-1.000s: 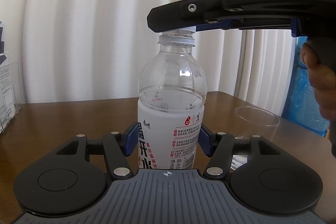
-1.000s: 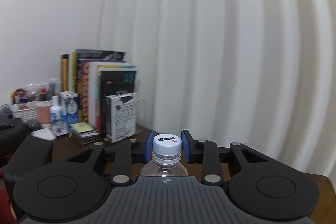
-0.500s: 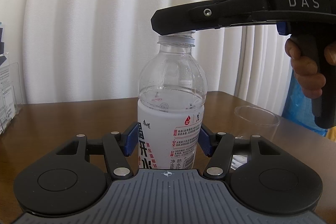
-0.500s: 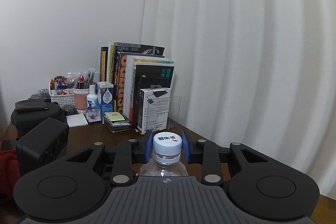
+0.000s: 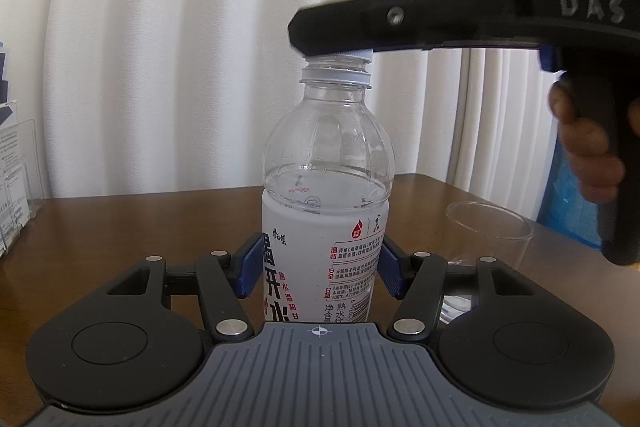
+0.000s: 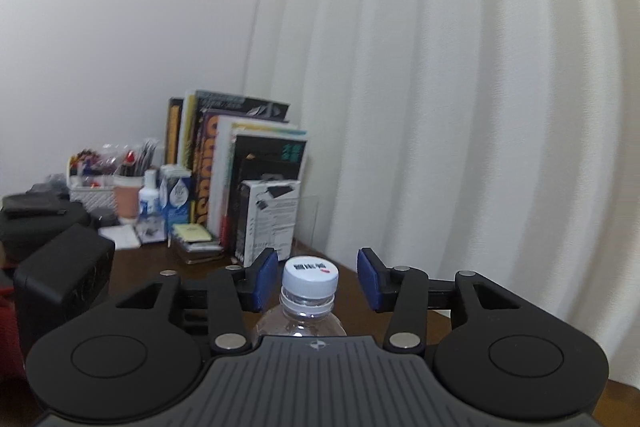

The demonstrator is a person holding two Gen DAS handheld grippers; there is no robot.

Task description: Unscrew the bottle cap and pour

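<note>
A clear water bottle [image 5: 326, 187] with a white label stands upright on the brown table [image 5: 140, 223]. My left gripper [image 5: 320, 273] is shut on its labelled body. Its white cap [image 6: 310, 277] sits on the neck. My right gripper [image 6: 316, 279] is open, its blue pads [image 6: 264, 279] apart on either side of the cap without touching it. In the left wrist view the right gripper [image 5: 332, 45] reaches in from the right over the cap and hides most of it.
A clear empty glass [image 5: 488, 239] stands on the table right of the bottle. Books [image 6: 240, 179], boxes and a pen holder [image 6: 92, 179] line the far left. A black box [image 6: 60, 279] sits left. A white curtain [image 6: 440, 107] hangs behind.
My right gripper was shut on the cap and has opened, its pads now apart beside it. It has also swung round the cap. The left gripper and bottle have not moved.
</note>
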